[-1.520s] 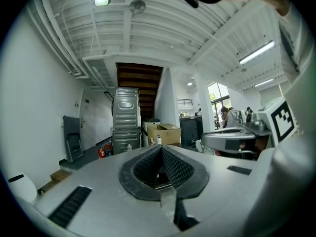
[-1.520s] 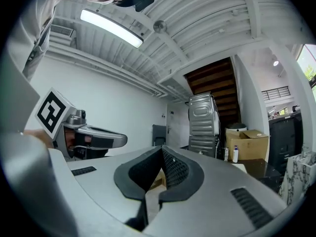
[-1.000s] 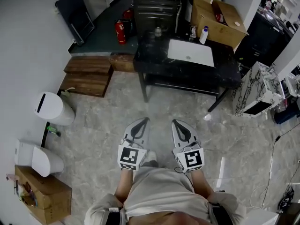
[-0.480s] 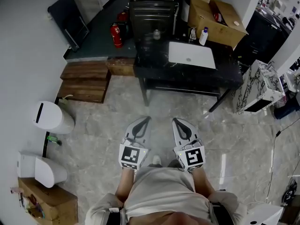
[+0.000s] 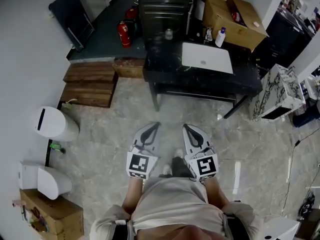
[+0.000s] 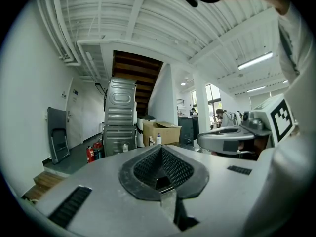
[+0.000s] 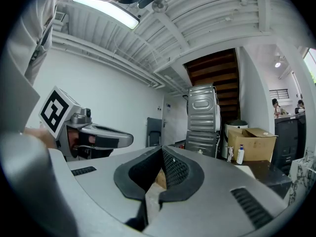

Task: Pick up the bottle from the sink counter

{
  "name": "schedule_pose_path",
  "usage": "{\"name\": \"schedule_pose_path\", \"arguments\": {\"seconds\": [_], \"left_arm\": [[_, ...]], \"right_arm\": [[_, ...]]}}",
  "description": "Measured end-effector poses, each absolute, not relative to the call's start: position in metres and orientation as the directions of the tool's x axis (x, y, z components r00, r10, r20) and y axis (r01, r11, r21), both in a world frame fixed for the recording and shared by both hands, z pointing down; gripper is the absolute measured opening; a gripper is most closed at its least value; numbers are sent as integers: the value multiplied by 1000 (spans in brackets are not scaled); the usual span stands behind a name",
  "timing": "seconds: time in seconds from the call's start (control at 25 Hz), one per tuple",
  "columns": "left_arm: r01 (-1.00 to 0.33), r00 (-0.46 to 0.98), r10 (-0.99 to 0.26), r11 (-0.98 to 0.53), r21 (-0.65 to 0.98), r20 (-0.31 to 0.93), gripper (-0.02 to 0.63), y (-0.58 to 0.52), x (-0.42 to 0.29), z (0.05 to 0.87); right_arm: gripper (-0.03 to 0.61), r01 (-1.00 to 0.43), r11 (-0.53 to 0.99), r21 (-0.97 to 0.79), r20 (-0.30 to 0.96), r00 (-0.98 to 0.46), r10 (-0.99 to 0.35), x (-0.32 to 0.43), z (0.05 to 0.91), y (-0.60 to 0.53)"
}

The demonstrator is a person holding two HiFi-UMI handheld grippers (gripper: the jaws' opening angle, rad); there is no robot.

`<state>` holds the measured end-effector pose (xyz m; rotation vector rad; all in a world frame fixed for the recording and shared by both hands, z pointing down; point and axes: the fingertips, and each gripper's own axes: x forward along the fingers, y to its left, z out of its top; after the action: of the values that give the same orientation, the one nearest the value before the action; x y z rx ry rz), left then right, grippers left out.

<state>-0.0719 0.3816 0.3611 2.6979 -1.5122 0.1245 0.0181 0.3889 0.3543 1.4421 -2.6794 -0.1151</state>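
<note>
The white bottle [image 5: 220,37] with a blue cap stands at the back of the black sink counter [image 5: 165,59], beside the white basin [image 5: 207,57] and against a cardboard box [image 5: 232,15]. It also shows far off as the bottle [image 6: 158,139] in the left gripper view and the bottle [image 7: 240,154] in the right gripper view. My left gripper [image 5: 155,125] and right gripper [image 5: 185,126] are held side by side close to the person's body, well short of the counter. Both are shut and empty, and both point toward the counter.
A small jar [image 5: 169,34] sits on the counter's back left. Behind it are a metal appliance stack [image 5: 165,6] and red fire extinguishers [image 5: 123,34]. Wooden steps [image 5: 92,81] and a white bin [image 5: 55,124] lie left; a marble cabinet [image 5: 275,96] stands right.
The counter has slid slightly down and nearer in the head view, and a foot now shows between the grippers. Both grippers keep their pose, shut.
</note>
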Motion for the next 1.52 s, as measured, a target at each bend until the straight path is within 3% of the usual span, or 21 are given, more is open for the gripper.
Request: {"name": "schedule_pose_path", "arguments": {"seconds": [1.52], "left_arm": [[-915,394,-911,-401,-40,122,0,220,-26,359]], "right_arm": [[-5,-768,638,60,77,-633,-770,74,366,216]]}}
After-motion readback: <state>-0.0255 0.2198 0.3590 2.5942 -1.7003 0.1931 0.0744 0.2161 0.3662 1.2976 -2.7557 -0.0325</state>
